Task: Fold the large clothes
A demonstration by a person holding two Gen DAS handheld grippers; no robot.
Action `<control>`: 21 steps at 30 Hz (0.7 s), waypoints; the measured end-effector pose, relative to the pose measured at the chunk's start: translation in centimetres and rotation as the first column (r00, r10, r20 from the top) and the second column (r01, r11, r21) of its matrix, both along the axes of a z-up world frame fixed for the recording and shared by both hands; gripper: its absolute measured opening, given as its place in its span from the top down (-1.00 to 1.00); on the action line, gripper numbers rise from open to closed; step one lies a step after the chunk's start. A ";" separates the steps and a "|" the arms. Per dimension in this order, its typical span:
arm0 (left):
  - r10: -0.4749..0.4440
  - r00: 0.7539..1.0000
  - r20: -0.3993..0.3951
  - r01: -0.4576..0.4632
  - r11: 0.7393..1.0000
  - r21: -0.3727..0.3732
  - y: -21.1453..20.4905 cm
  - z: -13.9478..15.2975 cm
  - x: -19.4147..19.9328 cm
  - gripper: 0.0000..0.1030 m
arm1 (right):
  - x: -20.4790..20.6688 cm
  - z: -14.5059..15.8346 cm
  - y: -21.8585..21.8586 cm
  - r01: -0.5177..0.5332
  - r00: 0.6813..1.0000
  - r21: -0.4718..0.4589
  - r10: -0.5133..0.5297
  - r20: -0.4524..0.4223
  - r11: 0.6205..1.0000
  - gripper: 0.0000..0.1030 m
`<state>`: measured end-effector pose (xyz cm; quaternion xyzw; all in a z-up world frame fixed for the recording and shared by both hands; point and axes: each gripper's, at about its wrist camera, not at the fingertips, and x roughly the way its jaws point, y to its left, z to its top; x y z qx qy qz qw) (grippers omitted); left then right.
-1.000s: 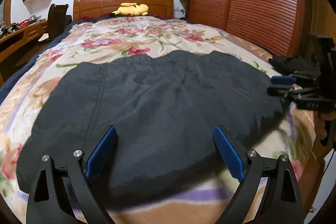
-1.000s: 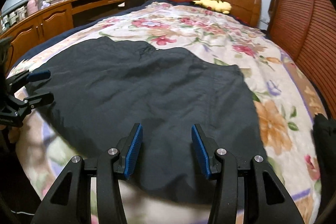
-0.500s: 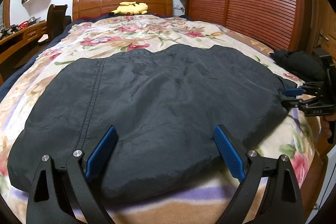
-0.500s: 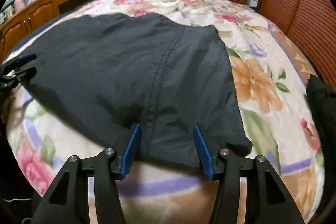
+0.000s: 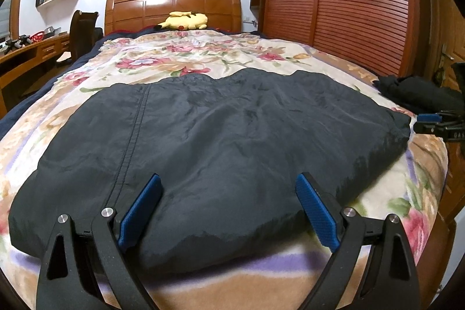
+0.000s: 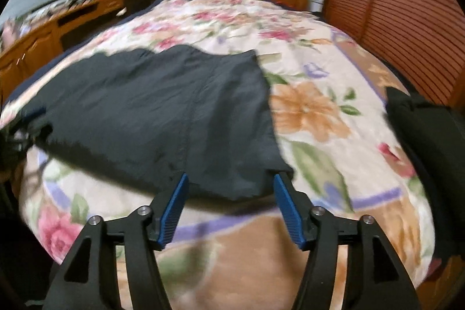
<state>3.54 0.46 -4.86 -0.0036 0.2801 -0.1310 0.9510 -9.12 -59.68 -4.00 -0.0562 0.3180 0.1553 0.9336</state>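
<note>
A large dark garment [image 5: 226,135] lies spread flat on the floral blanket [image 5: 180,60] of the bed. My left gripper [image 5: 228,183] hovers over the garment's near edge, jaws wide open with nothing between the blue pads. In the right wrist view, which is blurred by motion, the garment [image 6: 162,112] lies ahead and to the left. My right gripper [image 6: 231,177] is at the garment's near right corner with its jaws opening. The hem lies between its fingertips, but the pads do not press on it. The left wrist view shows the right gripper [image 5: 430,121] beside the garment's right corner.
A second dark bundle of clothing [image 5: 418,95] sits on the bed's right side, also seen as a bundle [image 6: 421,118] in the right wrist view. A yellow plush toy [image 5: 183,21] lies by the wooden headboard [image 5: 174,5]. A wardrobe [image 5: 348,5] stands to the right and a desk [image 6: 43,39] to the left.
My right gripper slid right along the garment's near edge to its right corner and its jaws widened. The garment now lies flatter. My left gripper stayed in place, open.
</note>
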 end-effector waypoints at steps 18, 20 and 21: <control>0.007 1.000 0.008 -0.007 1.000 0.008 -0.1 0.0 0.0 -0.83 | 4.8 -3.3 -1.3 0.109 0.987 0.182 -0.084 -0.138 0.977 -0.36; 0.007 1.000 0.008 -0.007 1.000 0.008 -0.1 0.0 0.0 -0.83 | 4.8 -3.5 -1.3 0.115 0.986 0.195 -0.089 -0.137 0.974 -0.36; 0.007 1.000 0.008 -0.007 1.000 0.009 0.0 0.0 0.0 -0.83 | 4.9 -3.6 -1.2 0.114 0.986 0.197 -0.087 -0.139 0.974 -0.36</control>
